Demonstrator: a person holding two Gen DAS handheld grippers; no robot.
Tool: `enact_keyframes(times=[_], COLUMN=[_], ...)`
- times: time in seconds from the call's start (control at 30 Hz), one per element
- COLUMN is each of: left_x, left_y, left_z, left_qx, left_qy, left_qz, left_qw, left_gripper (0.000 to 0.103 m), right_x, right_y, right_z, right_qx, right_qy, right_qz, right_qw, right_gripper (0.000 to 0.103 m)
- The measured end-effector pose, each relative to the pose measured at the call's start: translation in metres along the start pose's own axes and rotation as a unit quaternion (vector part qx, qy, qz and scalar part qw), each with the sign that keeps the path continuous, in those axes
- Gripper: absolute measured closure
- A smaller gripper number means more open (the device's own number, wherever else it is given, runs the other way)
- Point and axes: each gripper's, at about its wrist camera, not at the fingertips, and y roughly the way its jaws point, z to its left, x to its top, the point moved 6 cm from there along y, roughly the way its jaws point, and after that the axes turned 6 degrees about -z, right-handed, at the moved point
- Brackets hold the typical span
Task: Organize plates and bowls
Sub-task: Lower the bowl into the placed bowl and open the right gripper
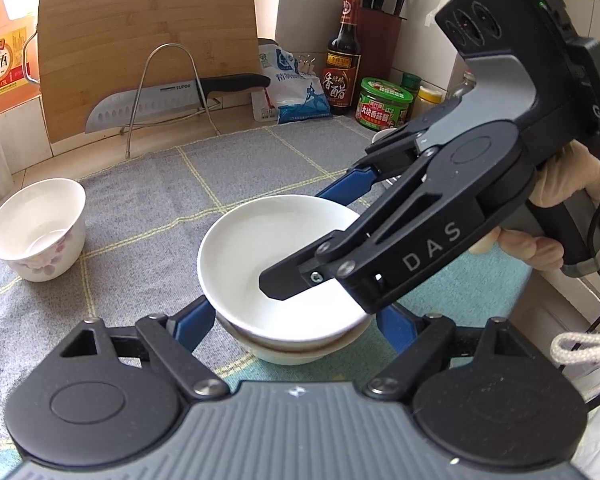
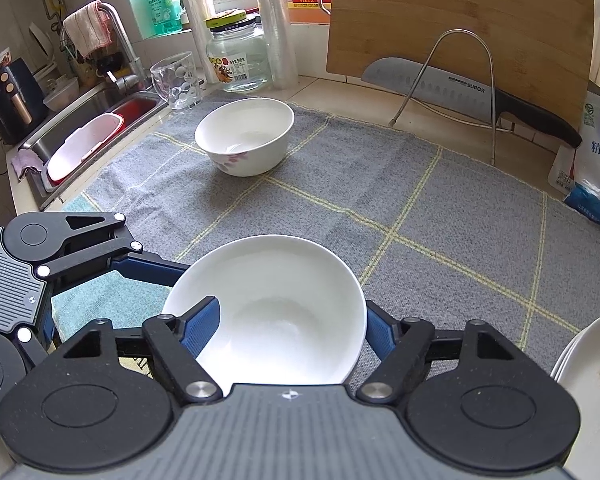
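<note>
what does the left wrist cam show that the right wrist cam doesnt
Only the left wrist view: the knife block, vinegar bottle, green-lidded jar, and a second bowl under the plain white bowl.
Only the right wrist view: the sink, glass cup, plate stack.
Both: floral bowl, cutting board, knife.

The left tool (image 1: 296, 316) points steeply down, fingers spread wide. The right tool (image 2: 292, 324), angled in from three o'clock, is parted, one finger (image 2: 202, 320) inside, a hand (image 1: 556, 216) gripping its handle.
</note>
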Motion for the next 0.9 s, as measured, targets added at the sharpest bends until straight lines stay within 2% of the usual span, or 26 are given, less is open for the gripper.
enact_keyframes(times=[0.1, 0.17, 0.37, 0.5, 0.63, 0.9], left_x=[0.0, 0.0, -0.002, -0.003, -0.006, -0.015], left_y=[-0.001, -0.002, -0.009, -0.018, -0.025, -0.037], left_z=[0.0, 0.0, 0.002, 0.007, 0.021, 0.065], left_qx=[-0.008, -0.011, -0.018, -0.01, 0.007, 0.072], left_qy=[-0.001, 0.0, 0.0, 0.0, -0.005, -0.023], left_qz=[-0.003, -0.004, -0.005, -0.009, -0.009, -0.004], left_qw=[1.0, 0.9999, 0.9998, 0.9999, 0.9999, 0.9972], left_gripper=[0.012, 0.008, 0.008, 0.008, 0.008, 0.008], right_x=[0.001, 0.003, 0.005, 0.01, 0.014, 0.029], right_y=[-0.003, -0.006, -0.007, -0.008, -0.009, 0.0], right_z=[0.001, 0.003, 0.006, 0.008, 0.011, 0.022], right_qx=[0.009, 0.01, -0.001, -0.016, -0.022, -0.027], right_qy=[0.005, -0.001, -0.01, -0.02, -0.028, -0.045], right_qz=[-0.016, -0.026, -0.033, -0.046, -0.053, -0.062], right_qw=[1.0, 1.0, 0.999, 0.999, 0.998, 0.997], right_gripper=[0.0, 0.0, 0.0, 0.0, 0.0, 0.0])
